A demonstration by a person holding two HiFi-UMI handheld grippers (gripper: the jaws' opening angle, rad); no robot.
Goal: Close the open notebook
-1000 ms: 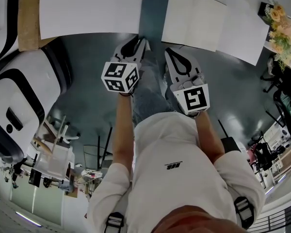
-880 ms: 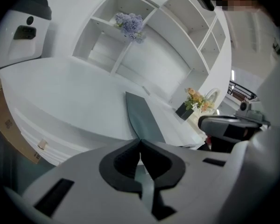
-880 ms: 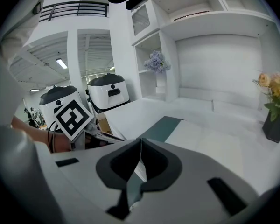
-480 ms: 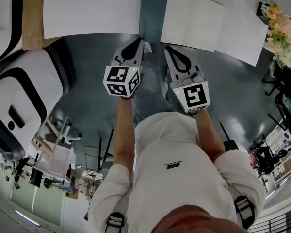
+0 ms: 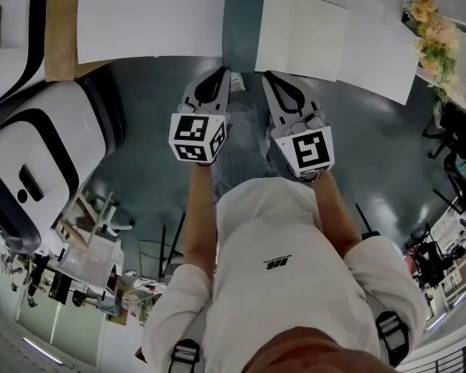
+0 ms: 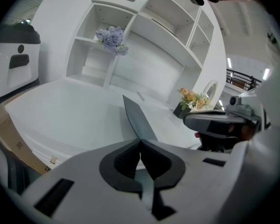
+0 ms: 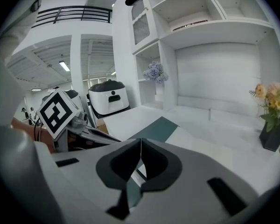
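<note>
At the near edge of the white desk (image 5: 140, 14), in the head view, the person stands with both tools held out side by side and level with each other. The left gripper (image 5: 220, 74) and the right gripper (image 5: 272, 78) point away from the person, their tips near the desk's near edge.

The notebook (image 5: 299, 33) lies open at that edge, straight ahead of the right gripper. It shows as a white page with a dark teal strip (image 5: 242, 22) along its left side. I cannot tell whether that strip is the notebook's other leaf or something beneath it. The line where the two meet runs from the near edge straight toward the far side, and the notebook's long axis seems to lie that way too.

Orange flowers (image 5: 429, 18) stand by the desk's right edge and cardboard (image 5: 58, 22) lines its left edge. A white machine (image 5: 31, 154) stands beside that left edge.

In the left gripper view, the left gripper (image 6: 140, 141) has its jaws pressed together at the tips, with nothing between them. Past them the teal strip (image 6: 136, 118) runs off toward white shelves (image 6: 144, 17) holding purple flowers (image 6: 111, 37).

In the right gripper view, the right gripper (image 7: 141, 141) likewise has its jaws meeting at the tips, empty. The teal strip (image 7: 158, 127) lies flat just beyond them, with the notebook's white page (image 7: 186, 133) to its right. The left gripper's marker cube (image 7: 59, 112) shows at the left.
</note>
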